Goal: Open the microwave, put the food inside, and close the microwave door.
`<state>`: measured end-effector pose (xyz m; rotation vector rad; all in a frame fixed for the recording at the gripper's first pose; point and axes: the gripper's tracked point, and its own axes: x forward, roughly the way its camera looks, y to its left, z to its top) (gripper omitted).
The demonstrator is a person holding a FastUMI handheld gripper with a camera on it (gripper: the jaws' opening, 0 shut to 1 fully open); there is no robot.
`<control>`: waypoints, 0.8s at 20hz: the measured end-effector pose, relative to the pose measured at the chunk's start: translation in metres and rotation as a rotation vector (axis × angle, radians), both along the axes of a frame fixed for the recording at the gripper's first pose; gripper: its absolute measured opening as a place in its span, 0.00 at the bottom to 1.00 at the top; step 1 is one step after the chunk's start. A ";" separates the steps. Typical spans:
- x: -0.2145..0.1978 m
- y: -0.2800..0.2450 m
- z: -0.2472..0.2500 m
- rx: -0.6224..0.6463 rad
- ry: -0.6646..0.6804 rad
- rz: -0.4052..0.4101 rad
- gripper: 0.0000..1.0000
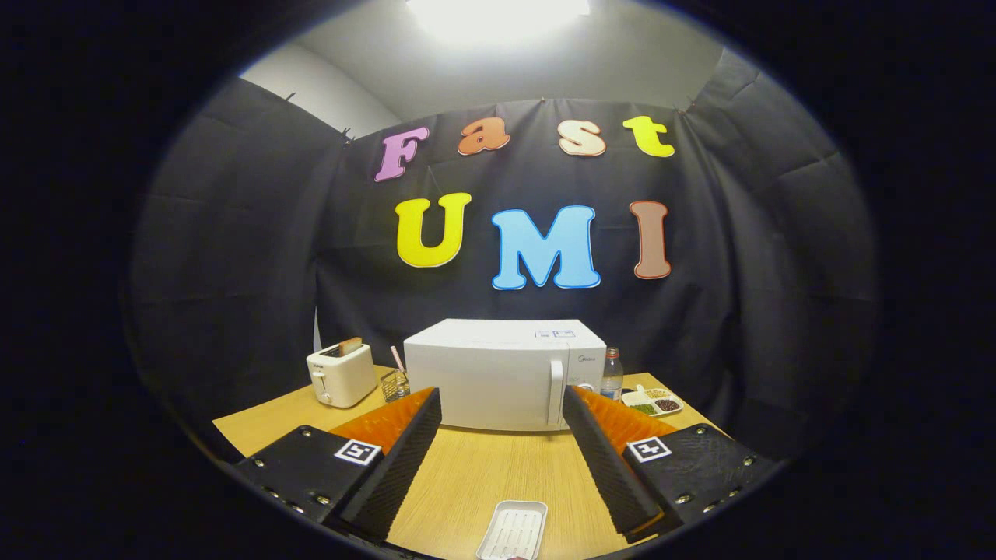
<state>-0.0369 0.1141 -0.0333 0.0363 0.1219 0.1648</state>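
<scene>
**Microwave shut, claw wide and empty, handle ahead to the right**

The wooden table (482,474) spreads across the lower middle of the frame, with bare wood between the fingers and the appliance. On it, at centre, stands the white microwave (498,373), door closed. Its vertical handle (555,391) runs top to bottom near the door's right side, so it lies ahead of the claw and toward the right finger; the hinge is probably on the left, and the door would swing toward the bare wood in front.

The gripper (502,420) sits low in the frame, fingers spread wide with nothing between them.

Left of the microwave stands a white toaster (341,375), with a small wire basket (394,384) between the two. At the bottom centre, between the fingers and nearer than their tips, lies a white ribbed tray (513,530); whether it carries food I cannot tell. Right of the microwave lies a divided dish (652,401) of small foods, with a clear bottle (612,375) just beside the microwave's right corner.
</scene>
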 end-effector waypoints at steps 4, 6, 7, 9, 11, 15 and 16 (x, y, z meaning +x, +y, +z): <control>0.000 -0.001 0.007 0.011 -0.014 0.001 0.99; 0.002 -0.003 0.008 0.010 -0.021 0.002 0.99; 0.003 -0.003 0.009 0.010 -0.023 0.002 0.99; 0.004 -0.005 0.011 0.008 -0.029 0.000 0.99; 0.005 -0.006 0.013 0.011 -0.032 0.004 0.99; 0.005 -0.010 0.016 0.013 -0.043 0.011 0.99; 0.005 -0.010 0.017 0.015 -0.048 0.013 0.99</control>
